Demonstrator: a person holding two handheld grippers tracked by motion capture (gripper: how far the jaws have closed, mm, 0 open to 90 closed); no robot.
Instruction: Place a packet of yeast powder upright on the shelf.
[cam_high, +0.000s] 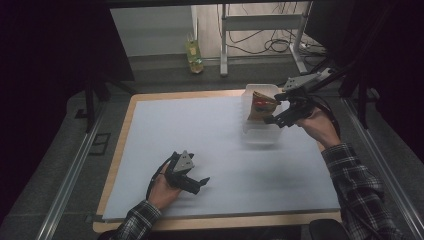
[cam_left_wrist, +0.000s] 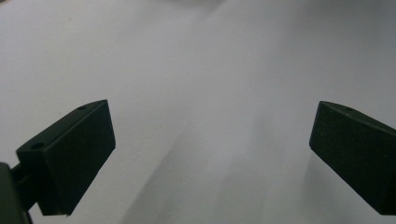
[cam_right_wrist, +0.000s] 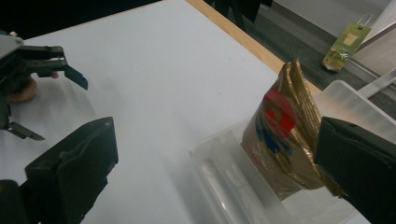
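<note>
A clear plastic bin (cam_high: 257, 135) stands at the back right of the white mat (cam_high: 200, 130). A gold-brown packet (cam_high: 261, 104) with a red and blue print stands tilted inside it. My right gripper (cam_high: 272, 107) is open at the bin, one jaw on each side of the packet. In the right gripper view the packet (cam_right_wrist: 280, 135) leans by the right jaw inside the bin (cam_right_wrist: 224, 177), and the right gripper (cam_right_wrist: 217, 135) stands wide. My left gripper (cam_high: 201, 185) rests open on the mat at the front left, holding nothing. Its jaws frame bare mat, left gripper (cam_left_wrist: 212, 135).
The mat lies on a wooden board whose edge (cam_high: 125, 125) shows around it. A yellow-green carton (cam_high: 194, 55) stands on the floor behind the table, near metal frame legs (cam_high: 223, 40) and cables. The left gripper (cam_right_wrist: 56, 109) shows far off in the right gripper view.
</note>
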